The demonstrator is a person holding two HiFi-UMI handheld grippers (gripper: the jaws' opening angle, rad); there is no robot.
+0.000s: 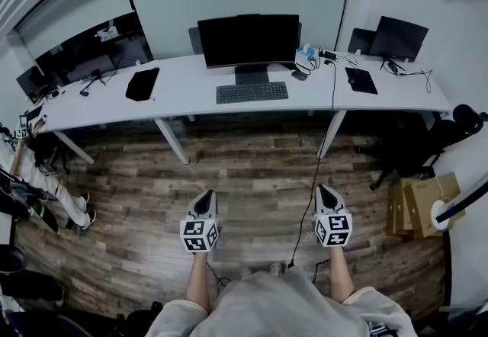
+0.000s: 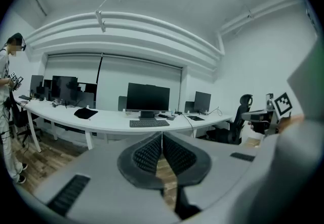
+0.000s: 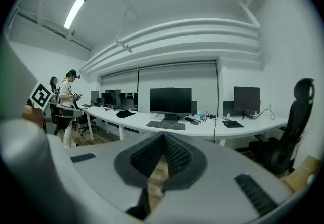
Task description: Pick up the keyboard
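Observation:
A dark keyboard (image 1: 252, 92) lies on the long white desk (image 1: 183, 84), just in front of a black monitor (image 1: 248, 40). It also shows far off in the left gripper view as the keyboard (image 2: 149, 123) and in the right gripper view as the keyboard (image 3: 165, 125). My left gripper (image 1: 204, 203) and right gripper (image 1: 328, 196) hover over the wooden floor, well short of the desk, both pointing toward it. Both are shut with nothing between the jaws, as seen at the left gripper (image 2: 161, 137) and the right gripper (image 3: 163, 136).
A black pouch (image 1: 142, 84), a second monitor (image 1: 398, 38), a black pad (image 1: 361, 80) and small items lie on the desk. A cable (image 1: 320, 160) hangs from desk to floor. A black office chair (image 1: 427, 137) and cardboard boxes (image 1: 415, 202) stand right. People (image 3: 68, 106) stand at left.

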